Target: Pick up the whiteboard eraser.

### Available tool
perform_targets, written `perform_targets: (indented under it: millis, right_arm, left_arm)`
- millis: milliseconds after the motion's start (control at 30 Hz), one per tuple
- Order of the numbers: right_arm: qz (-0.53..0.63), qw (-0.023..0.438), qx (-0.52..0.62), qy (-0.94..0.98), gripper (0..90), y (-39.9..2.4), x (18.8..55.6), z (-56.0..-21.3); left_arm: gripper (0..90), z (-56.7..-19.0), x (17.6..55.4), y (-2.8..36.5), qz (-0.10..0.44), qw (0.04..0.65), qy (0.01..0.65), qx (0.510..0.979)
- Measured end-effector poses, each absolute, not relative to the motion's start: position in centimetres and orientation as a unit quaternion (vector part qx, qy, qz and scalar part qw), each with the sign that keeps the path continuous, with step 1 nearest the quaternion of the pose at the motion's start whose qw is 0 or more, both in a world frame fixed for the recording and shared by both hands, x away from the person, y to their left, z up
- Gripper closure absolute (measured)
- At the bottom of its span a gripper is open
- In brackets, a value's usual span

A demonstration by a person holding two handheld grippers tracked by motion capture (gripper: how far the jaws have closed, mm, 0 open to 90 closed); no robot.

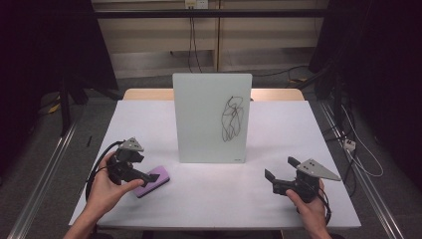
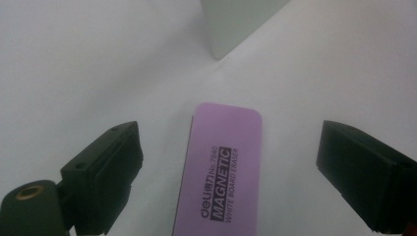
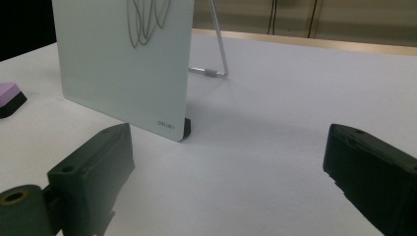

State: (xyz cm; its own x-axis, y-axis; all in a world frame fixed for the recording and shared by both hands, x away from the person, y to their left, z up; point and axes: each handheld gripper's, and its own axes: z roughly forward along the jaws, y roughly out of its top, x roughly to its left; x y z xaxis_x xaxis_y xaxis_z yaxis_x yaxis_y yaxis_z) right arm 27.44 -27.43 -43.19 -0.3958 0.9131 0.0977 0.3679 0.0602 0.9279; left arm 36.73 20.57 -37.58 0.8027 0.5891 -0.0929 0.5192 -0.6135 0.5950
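Note:
A purple magnetic whiteboard eraser (image 1: pixel 155 180) lies flat on the white table (image 1: pixel 224 199), front left. My left gripper (image 1: pixel 147 174) hovers over it, open, one jaw on each side of the eraser (image 2: pixel 221 167) with a gap on both sides. A small glass whiteboard (image 1: pixel 211 119) stands upright at the table's middle, with a black scribble (image 1: pixel 232 118) on its right half. My right gripper (image 1: pixel 281 168) is held low at the front right, open with nothing between its jaws, pointing toward the board's lower right corner (image 3: pixel 177 128).
A thin metal stand leg (image 3: pixel 216 49) props the board from behind. The eraser's end (image 3: pixel 10 98) shows left of the board in the right gripper view. The table's wooden far edge (image 1: pixel 278 93) lies behind the board. Cables (image 1: pixel 358 149) trail on the floor at right.

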Motion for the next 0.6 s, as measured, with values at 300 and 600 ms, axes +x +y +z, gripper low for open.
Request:
perform_targets:
  millis: [300, 600]
  right_arm:
    - [0.493, 0.274, 0.476, 0.675, 4.7, -27.4, 27.3, -43.2]
    - [0.493, 0.274, 0.477, 0.674, 4.6, -27.4, 27.3, -43.1]
  left_arm:
    - [17.6, -38.4, 36.7, 20.0, 0.035, 0.302, 0.284, 0.909]
    - [22.5, -40.4, 36.8, 20.3, 0.044, 0.27, 0.29, 0.917]
